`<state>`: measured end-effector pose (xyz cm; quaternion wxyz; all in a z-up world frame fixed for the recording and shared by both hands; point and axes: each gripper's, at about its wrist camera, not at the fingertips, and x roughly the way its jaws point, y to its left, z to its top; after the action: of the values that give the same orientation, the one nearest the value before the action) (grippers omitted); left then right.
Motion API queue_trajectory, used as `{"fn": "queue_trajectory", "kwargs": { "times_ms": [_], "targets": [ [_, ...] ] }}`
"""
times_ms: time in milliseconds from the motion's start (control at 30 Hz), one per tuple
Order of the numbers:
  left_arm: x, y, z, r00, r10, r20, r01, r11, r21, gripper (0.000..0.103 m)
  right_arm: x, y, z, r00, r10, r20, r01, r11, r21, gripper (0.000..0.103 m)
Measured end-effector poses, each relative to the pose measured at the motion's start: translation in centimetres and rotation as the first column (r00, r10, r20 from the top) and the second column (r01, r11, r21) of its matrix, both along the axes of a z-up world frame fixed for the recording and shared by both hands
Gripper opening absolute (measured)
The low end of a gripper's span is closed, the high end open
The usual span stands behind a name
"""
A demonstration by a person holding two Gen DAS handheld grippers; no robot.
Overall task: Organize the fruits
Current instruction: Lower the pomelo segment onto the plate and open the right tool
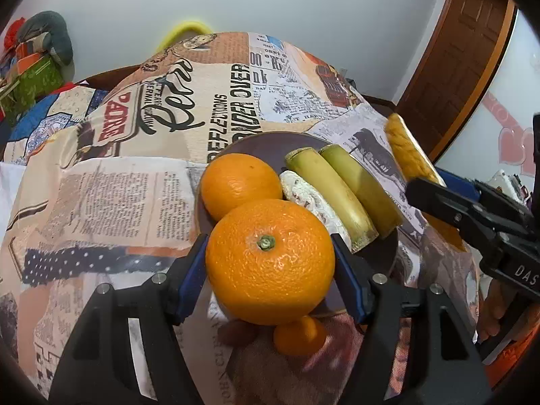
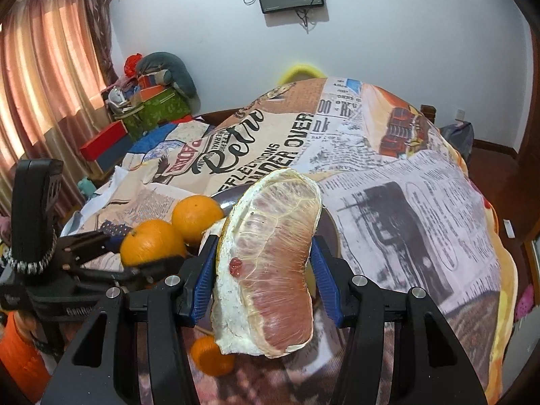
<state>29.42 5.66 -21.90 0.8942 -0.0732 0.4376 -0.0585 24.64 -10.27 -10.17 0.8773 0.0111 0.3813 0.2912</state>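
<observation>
My left gripper [image 1: 270, 241] is shut on a large orange [image 1: 270, 263], held just above the near rim of a dark plate [image 1: 270, 138]. On the plate lie a second orange [image 1: 241, 185], a white speckled piece [image 1: 312, 199] and two yellow-green cut pieces [image 1: 337, 195]. A small orange [image 1: 298, 335] sits on the cloth beneath the gripper. My right gripper [image 2: 265, 241] is shut on a pink pomelo wedge [image 2: 276, 270], over the plate's right side. From the left wrist, the right gripper [image 1: 425, 195] shows at the right with the wedge's yellow rind [image 1: 408, 155].
A round table under a newspaper-print cloth [image 2: 405, 202] fills both views. A yellow chair back [image 2: 302, 69] stands behind the table. Boxes and bags [image 2: 152, 101] pile up by the curtain at the left. A hand [image 1: 499, 307] holds the right gripper.
</observation>
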Motion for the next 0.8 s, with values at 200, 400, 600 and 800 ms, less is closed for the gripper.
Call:
{"fn": "queue_trajectory", "kwargs": {
  "times_ms": [200, 400, 600, 800],
  "targets": [
    [0.9, -0.1, -0.5, 1.0, -0.004, 0.002, 0.004, 1.0, -0.021, 0.069, 1.5, 0.7, -0.8, 1.0, 0.01, -0.022, -0.009, 1.0, 0.014, 0.05],
    [1.6, 0.0, -0.5, 1.0, -0.012, 0.007, 0.012, 1.0, -0.025, 0.069, 2.6, 1.4, -1.4, 0.999, 0.031, -0.042, -0.032, 0.999, -0.004, 0.05],
    [2.0, 0.1, -0.6, 1.0, -0.016, 0.012, 0.017, 0.999, -0.044, 0.069, 3.2, 1.7, -2.2, 0.997, 0.041, -0.068, -0.043, 0.999, -0.025, 0.051],
    [1.7, -1.0, 0.0, 0.999, -0.029, 0.046, 0.026, 0.998, 0.058, 0.069, 3.3, 1.4, -2.1, 0.997, 0.031, -0.069, -0.032, 0.999, -0.007, 0.052]
  ]
}}
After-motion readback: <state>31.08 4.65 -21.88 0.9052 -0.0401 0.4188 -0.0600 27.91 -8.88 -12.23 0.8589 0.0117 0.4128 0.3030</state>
